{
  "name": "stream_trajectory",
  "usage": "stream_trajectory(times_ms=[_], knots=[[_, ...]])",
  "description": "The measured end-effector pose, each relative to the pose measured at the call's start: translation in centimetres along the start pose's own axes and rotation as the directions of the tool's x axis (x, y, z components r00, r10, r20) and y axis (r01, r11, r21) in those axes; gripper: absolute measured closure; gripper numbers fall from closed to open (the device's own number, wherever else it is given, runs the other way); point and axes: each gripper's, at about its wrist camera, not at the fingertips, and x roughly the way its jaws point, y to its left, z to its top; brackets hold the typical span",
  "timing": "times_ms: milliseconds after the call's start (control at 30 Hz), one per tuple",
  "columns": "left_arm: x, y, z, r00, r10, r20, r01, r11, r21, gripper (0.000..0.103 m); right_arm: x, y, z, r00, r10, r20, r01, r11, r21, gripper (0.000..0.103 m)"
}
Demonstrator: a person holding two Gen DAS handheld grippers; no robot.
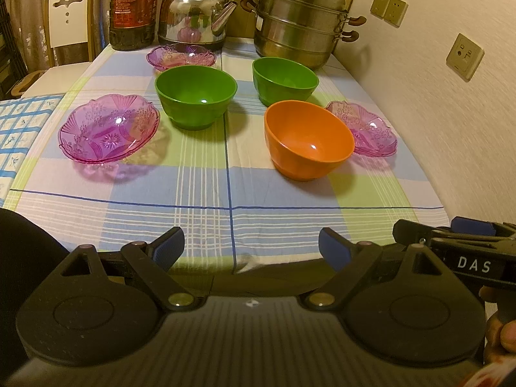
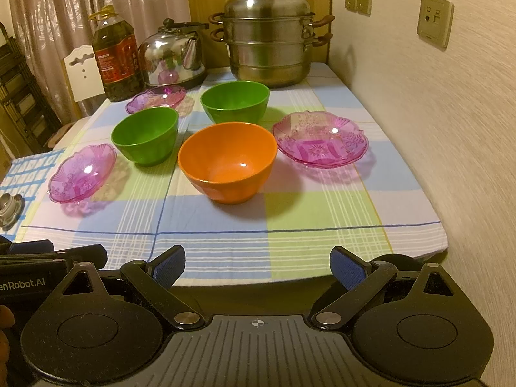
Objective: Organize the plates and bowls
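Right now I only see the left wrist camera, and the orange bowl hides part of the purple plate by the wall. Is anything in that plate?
Observer: No. In the right wrist view the purple plate by the wall shows whole, and nothing lies in it.
Operator: Is the right gripper open? I only see its side.
Observer: Yes, it is open and holds nothing.
Operator: The top of the oil bottle is cut off for me. What's up there?
Observer: A yellow cap with a yellow carrying handle.
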Motion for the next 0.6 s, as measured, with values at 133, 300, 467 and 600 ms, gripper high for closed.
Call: stream_trajectory(times_ms=[133,300,467,600], knots=[[0.01,0.15,-0.08,1.000,-0.005,-0.003,0.005,1.000,-0.003,0.014,-0.01,0.01,-0.02,1.000,0.000,-0.001,0.000,1.000,0.000,0.007],[0.00,0.18,-0.15,1.000,-0.007,-0.004,0.007,1.000,-0.006,0.014,0.02,-0.01,-0.03,1.000,0.000,0.000,0.000,1.000,0.000,0.007],[0.07,0.24,-0.07,1.000,-0.009,-0.006,0.009,1.000,-0.007,0.014,0.02,0.02,-0.06,1.000,0.000,0.000,0.000,1.000,-0.001,0.007],[0.17,0.27,-0.07,1.000,-0.011,-0.008,0.011,1.000,-0.010,0.014,0.05,0.03,-0.11,1.000,0.001,-0.001,-0.001,1.000,-0.001,0.007]])
